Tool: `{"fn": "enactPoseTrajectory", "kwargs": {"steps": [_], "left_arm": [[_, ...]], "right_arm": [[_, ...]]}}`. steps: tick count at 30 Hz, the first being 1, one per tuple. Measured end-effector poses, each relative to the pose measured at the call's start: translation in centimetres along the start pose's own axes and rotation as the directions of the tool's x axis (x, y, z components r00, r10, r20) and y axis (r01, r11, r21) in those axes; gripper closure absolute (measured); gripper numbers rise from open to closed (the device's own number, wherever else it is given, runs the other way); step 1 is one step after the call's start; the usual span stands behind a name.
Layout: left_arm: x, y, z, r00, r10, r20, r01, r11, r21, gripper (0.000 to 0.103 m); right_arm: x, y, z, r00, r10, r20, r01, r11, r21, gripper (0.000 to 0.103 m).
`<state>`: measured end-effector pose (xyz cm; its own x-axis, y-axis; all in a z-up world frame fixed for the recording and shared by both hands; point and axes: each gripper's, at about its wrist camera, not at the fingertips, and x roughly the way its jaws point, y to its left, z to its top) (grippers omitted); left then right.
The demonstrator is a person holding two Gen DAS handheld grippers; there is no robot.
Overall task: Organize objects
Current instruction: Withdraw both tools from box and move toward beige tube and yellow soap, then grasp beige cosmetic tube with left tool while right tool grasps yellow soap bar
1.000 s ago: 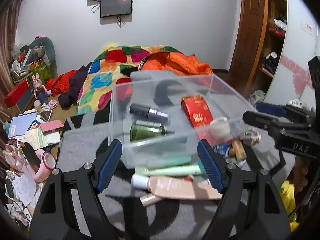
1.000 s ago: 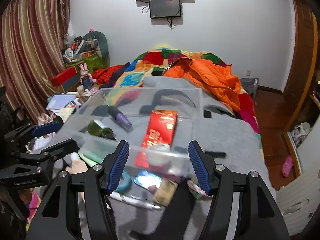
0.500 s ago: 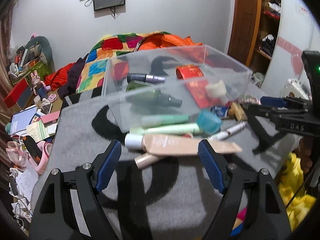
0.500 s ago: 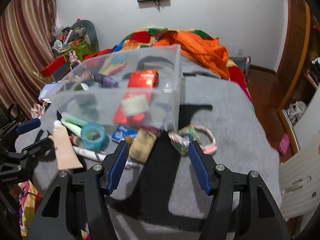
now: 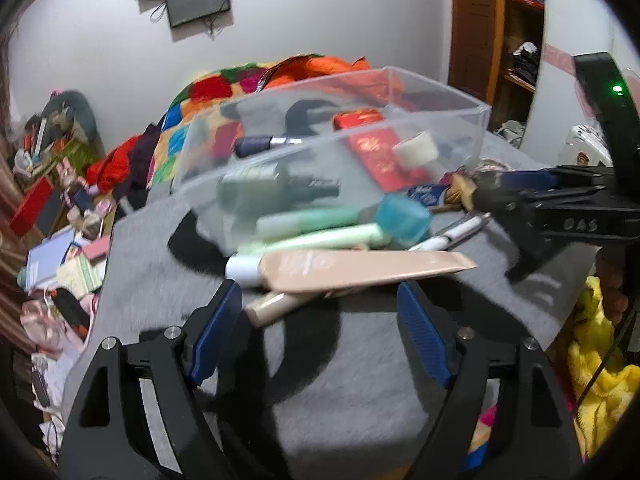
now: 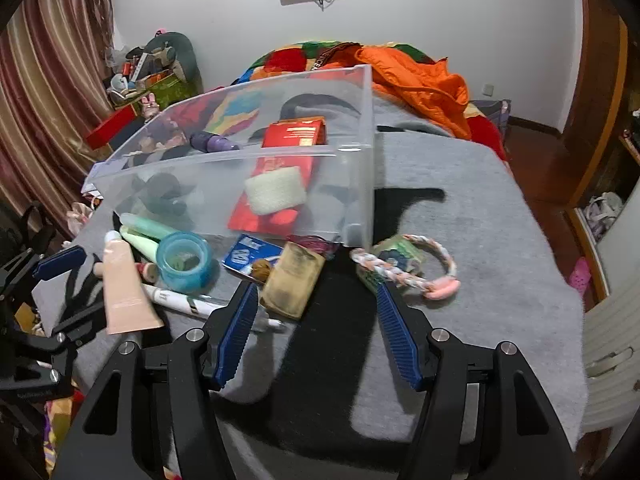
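Note:
A clear plastic bin [image 6: 362, 128] [image 5: 436, 94] stands on a grey cloth and holds a red packet [image 6: 294, 136], a white pad [image 6: 274, 190], a purple bottle [image 6: 210, 142] and a dark green bottle [image 5: 256, 190]. Loose items lie in front of it: a beige tube [image 5: 360, 268] [image 6: 124, 288], pale green tubes [image 5: 320, 240], a teal tape roll [image 6: 184, 256] [image 5: 404, 218], a white pen [image 5: 452, 234], a yellowish block [image 6: 292, 280] and a braided rope ring [image 6: 404, 268]. My left gripper [image 5: 320, 320] is open just short of the beige tube. My right gripper [image 6: 318, 320] is open near the yellowish block, holding nothing.
The grey cloth [image 6: 480, 220] covers a raised surface with edges at right and front. An orange jacket [image 6: 416, 76] and a patchwork quilt lie on the bed behind. Clutter covers the floor at left [image 5: 60, 256]. A blue packet [image 6: 248, 256] lies by the bin.
Both grippers have come down and closer to the loose items in front of the bin. The jaws stand about as wide as before, and nothing was taken hold of.

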<state>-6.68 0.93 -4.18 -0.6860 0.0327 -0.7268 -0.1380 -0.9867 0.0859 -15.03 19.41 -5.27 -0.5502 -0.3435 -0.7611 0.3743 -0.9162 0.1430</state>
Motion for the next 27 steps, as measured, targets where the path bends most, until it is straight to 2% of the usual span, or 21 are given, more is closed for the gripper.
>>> {"fn": "enactPoseTrajectory", "kwargs": {"steps": [8,13,18,19,24,27], "left_arm": [[0.7,-2.3,1.5,0.999,-0.035,0.008,0.034,0.994,0.102,0.022],[1.7,-3.4,2.0,0.996,-0.087,-0.012,0.088,0.988,0.128,0.022],[2.9,-3.5,2.2,0.996,-0.085,-0.021,0.086,0.991,0.106,0.022],[2.9,-3.2,2.2,0.996,-0.088,-0.019,0.09,0.992,0.094,0.024],[2.7,-2.0,2.2,0.995,-0.101,-0.005,0.101,0.994,0.034,0.047],[2.5,-1.5,2.3,0.995,-0.099,0.007,0.099,0.995,0.022,0.054]], "right_arm": [[0.3,0.2,0.2,1.0,0.018,-0.002,-0.018,1.0,0.005,0.046],[0.4,0.4,0.2,0.999,0.048,-0.009,-0.048,0.999,0.009,0.052],[1.3,0.4,0.2,0.998,0.053,-0.03,-0.053,0.998,0.017,0.06],[1.4,0.4,0.3,0.998,0.052,-0.028,-0.052,0.999,0.017,0.061],[1.6,0.6,0.2,0.999,0.036,-0.018,-0.036,0.999,0.01,0.07],[1.6,0.7,0.2,0.999,0.041,-0.014,-0.041,0.999,0.013,0.073]]}}
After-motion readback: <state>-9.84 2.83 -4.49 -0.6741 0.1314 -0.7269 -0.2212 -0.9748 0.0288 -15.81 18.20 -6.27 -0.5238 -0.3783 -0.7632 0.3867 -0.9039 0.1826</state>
